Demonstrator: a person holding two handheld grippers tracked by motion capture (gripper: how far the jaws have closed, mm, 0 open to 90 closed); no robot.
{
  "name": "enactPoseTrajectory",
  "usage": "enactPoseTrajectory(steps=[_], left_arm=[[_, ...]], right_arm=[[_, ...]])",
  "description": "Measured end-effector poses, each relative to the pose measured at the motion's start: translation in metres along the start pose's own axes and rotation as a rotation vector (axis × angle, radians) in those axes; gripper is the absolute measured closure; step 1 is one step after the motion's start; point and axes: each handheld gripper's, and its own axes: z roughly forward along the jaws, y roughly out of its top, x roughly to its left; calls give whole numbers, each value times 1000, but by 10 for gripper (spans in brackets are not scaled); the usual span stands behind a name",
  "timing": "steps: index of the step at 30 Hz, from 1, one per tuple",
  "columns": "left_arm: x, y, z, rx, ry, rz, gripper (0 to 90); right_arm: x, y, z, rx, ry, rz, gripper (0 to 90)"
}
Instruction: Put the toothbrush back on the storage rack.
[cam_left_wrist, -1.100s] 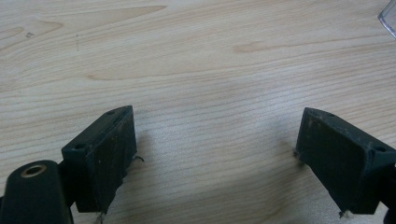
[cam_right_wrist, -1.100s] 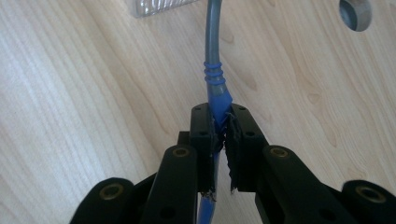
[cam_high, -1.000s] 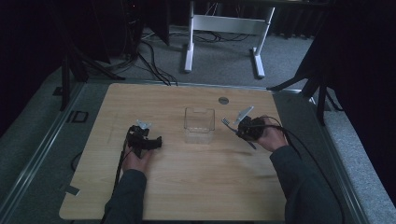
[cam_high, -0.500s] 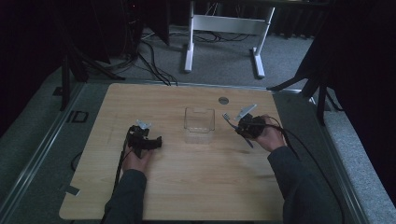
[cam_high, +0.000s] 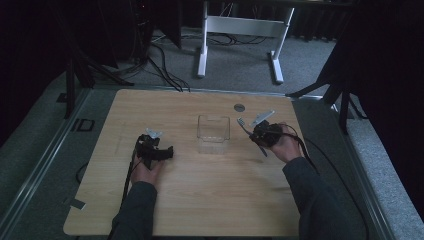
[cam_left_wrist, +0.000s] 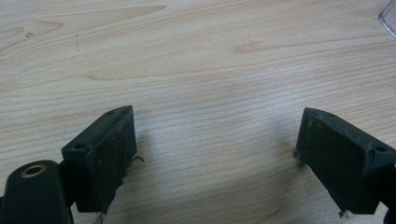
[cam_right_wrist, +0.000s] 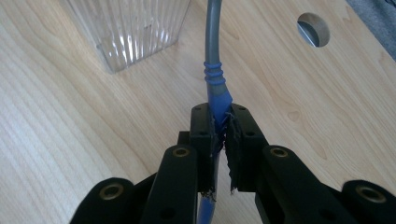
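A fork (cam_right_wrist: 214, 70) with a blue handle and a grey metal neck is clamped between the jaws of my right gripper (cam_right_wrist: 223, 140), and its head points away from me. In the high view the fork (cam_high: 242, 123) sticks out of the right gripper (cam_high: 256, 135) toward the clear plastic container (cam_high: 213, 131), just right of it. The ribbed wall of the container (cam_right_wrist: 130, 28) stands ahead and to the left in the right gripper view. My left gripper (cam_high: 167, 151) rests on the table left of the container, and its fingers (cam_left_wrist: 105, 154) are spread wide over bare wood.
A round hole (cam_high: 239, 107) sits in the wooden table (cam_high: 200, 200) behind the container, and the same hole (cam_right_wrist: 313, 29) lies right of the fork. A white stand (cam_high: 240, 30) is on the floor beyond the table. Cables trail from both grippers.
My right gripper has carried the fork slightly farther from me and toward the container. The left gripper has stayed put.
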Motion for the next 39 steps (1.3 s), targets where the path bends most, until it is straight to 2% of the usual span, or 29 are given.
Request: enactPoseTrajectory(steps=[22,26,29,39], left_arm=[[0,0,0,0,0,1,124],[0,0,0,2,0,2,124],[0,0,0,2,0,2,124],[0,0,0,1,0,2,124]], right_arm=[[-6,5,-7,-96,-63,89,816],[-7,6,-8,-114,-62,101,815],[-8,6,-9,-138,-44,127,815],[-10,6,-11,-174,-56,152,815]])
